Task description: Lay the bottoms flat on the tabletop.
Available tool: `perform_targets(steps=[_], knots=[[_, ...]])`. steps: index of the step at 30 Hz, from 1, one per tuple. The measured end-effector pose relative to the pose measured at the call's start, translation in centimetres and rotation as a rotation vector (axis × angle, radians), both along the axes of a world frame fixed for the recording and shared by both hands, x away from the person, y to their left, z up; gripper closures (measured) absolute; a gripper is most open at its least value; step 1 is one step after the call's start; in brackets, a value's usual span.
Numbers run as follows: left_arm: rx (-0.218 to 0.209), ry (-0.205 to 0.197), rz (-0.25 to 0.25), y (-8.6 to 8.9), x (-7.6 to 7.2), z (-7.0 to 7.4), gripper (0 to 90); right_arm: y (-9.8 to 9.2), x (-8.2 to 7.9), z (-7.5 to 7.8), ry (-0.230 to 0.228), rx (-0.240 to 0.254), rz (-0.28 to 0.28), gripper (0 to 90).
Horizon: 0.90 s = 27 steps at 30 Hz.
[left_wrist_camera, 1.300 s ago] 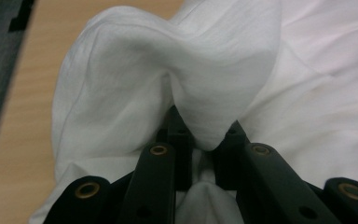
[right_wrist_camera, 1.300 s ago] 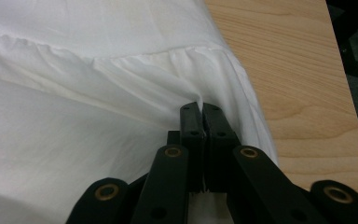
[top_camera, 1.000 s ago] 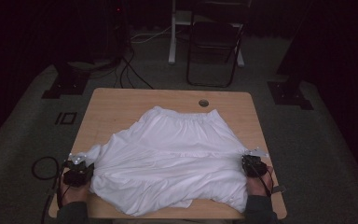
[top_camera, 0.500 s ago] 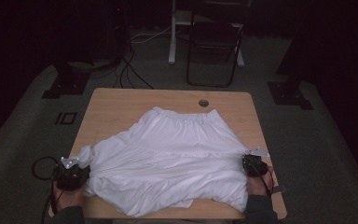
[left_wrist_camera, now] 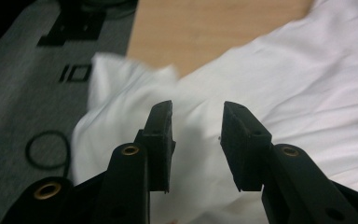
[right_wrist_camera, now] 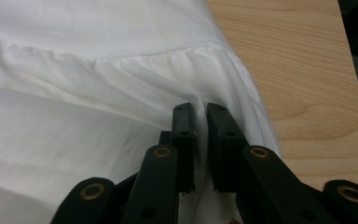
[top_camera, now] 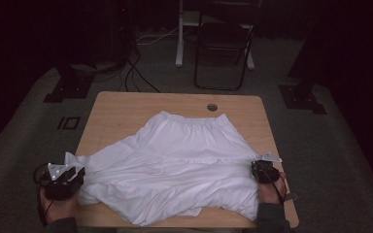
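Observation:
A white garment (top_camera: 184,155) with a gathered waistband lies spread on the wooden table (top_camera: 121,111). My left gripper (top_camera: 79,176) hovers at the table's left front edge, beside the garment's left corner. In the left gripper view its jaws (left_wrist_camera: 196,109) have just been opening and stand open above the garment (left_wrist_camera: 284,70), with nothing between them. My right gripper (top_camera: 254,168) rests at the garment's right edge. In the right gripper view its jaws (right_wrist_camera: 200,109) have just been opening; they are a narrow gap apart, and a fold of the garment (right_wrist_camera: 74,116) stands between them.
A round cable hole (top_camera: 211,107) sits near the table's far edge. Beyond the table stand a black folding chair (top_camera: 221,43), floor cables (top_camera: 136,68) and black stand bases (top_camera: 301,97). A black cable loop (left_wrist_camera: 46,149) lies on the grey floor left of the table.
My left gripper has let go of the garment's left corner, opened, and drawn away to the left and up. The right hand has stayed put, its jaws parting slightly.

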State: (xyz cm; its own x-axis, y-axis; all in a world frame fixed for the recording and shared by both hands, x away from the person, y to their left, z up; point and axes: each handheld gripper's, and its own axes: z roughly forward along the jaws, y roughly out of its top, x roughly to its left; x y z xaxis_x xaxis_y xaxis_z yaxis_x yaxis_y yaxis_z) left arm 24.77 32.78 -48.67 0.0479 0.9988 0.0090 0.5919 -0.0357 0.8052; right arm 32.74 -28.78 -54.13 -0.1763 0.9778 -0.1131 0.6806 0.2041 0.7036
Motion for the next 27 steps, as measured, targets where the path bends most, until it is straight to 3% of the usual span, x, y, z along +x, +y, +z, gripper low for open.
perform_targets(steps=[7,13,18,20,23,27], knots=[[0.029,0.01,-0.132,-3.9,2.5,0.4,60.8,0.4,-1.1,1.2,-0.039,0.041,0.049,69.6],[0.072,0.076,-0.242,-7.1,5.0,-1.4,59.1,1.5,-2.7,2.3,-0.069,0.048,0.108,61.0],[0.083,0.125,-0.26,-8.0,6.4,-2.6,58.8,2.4,-3.5,2.1,-0.048,0.04,0.148,58.3],[0.083,0.177,-0.271,-8.2,7.4,-3.5,58.4,2.9,-3.8,1.4,-0.022,0.032,0.162,58.0],[0.091,0.209,-0.281,-8.5,7.6,-4.4,58.3,3.0,-3.9,0.6,0.007,0.039,0.15,57.8],[0.046,0.205,-0.276,-8.2,7.4,-4.9,59.0,2.8,-4.1,0.1,0.036,0.038,0.147,57.9]])
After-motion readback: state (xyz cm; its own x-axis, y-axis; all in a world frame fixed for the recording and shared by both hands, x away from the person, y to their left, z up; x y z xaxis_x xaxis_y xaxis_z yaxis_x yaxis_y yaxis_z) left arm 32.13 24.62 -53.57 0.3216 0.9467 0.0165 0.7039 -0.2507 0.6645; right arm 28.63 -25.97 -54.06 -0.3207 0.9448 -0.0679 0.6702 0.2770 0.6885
